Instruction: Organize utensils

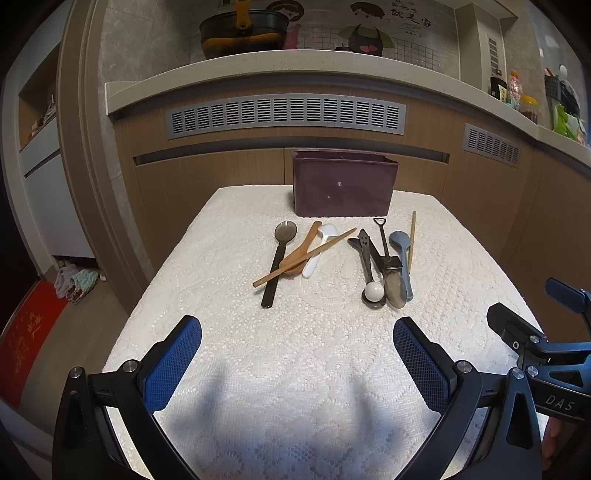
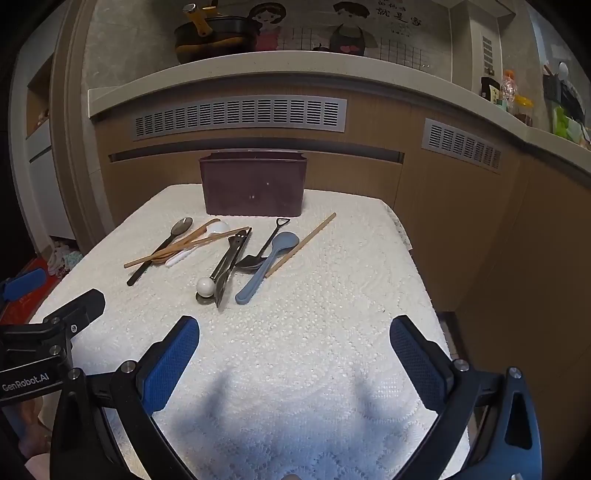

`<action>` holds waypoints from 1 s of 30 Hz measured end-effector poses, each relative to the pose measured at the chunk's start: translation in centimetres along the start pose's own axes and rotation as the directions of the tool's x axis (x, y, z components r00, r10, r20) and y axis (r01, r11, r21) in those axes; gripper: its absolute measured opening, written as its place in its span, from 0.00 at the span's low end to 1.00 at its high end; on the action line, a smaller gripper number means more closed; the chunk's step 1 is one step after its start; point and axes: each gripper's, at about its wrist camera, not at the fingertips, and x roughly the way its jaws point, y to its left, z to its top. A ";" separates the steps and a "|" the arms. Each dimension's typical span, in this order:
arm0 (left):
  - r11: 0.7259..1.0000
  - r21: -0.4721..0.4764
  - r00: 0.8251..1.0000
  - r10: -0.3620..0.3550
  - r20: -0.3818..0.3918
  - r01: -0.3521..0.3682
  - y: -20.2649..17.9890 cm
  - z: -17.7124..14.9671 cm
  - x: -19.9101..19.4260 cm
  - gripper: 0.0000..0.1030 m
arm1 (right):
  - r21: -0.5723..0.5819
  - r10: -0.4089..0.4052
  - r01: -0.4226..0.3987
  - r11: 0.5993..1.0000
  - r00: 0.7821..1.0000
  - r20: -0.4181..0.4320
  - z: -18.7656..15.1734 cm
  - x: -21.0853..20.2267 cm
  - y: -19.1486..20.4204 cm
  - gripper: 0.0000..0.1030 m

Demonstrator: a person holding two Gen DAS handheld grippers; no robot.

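Several utensils lie on a table with a white lace cloth (image 1: 295,369). On the left lie a black-handled spoon (image 1: 277,258), wooden chopsticks (image 1: 306,254), a wooden spoon and a white spoon (image 1: 317,251). On the right lie metal tools (image 1: 369,254), a white ball (image 1: 374,291), a small shovel spoon (image 1: 384,243), a grey-blue spoon (image 1: 402,254) and one chopstick (image 1: 412,240). A dark purple bin (image 1: 343,182) stands behind them. My left gripper (image 1: 297,363) and right gripper (image 2: 293,363) are open and empty, near the table's front edge.
Wooden cabinets with grey vents (image 1: 284,114) and a counter (image 1: 295,62) stand behind the table. A black pan (image 1: 243,31) sits on the counter, bottles and jars (image 1: 517,92) at the right. Cloths (image 1: 75,282) and a red mat (image 1: 26,339) lie on the floor left.
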 end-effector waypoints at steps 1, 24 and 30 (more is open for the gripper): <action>1.000 0.000 1.000 -0.001 0.000 0.001 0.0 0.0 0.0 1.00 | 0.001 0.000 0.000 1.000 1.000 0.000 0.0 0.0 0.0 1.00; 1.000 -0.002 1.000 -0.004 -0.018 0.004 -0.1 -0.1 0.1 1.00 | 0.004 0.007 -0.007 1.000 1.000 -0.004 -0.2 0.1 -0.1 1.00; 1.000 -0.002 1.000 -0.003 -0.020 0.003 0.0 -0.1 0.0 1.00 | 0.006 0.008 -0.008 1.000 1.000 -0.006 -0.2 0.1 -0.1 1.00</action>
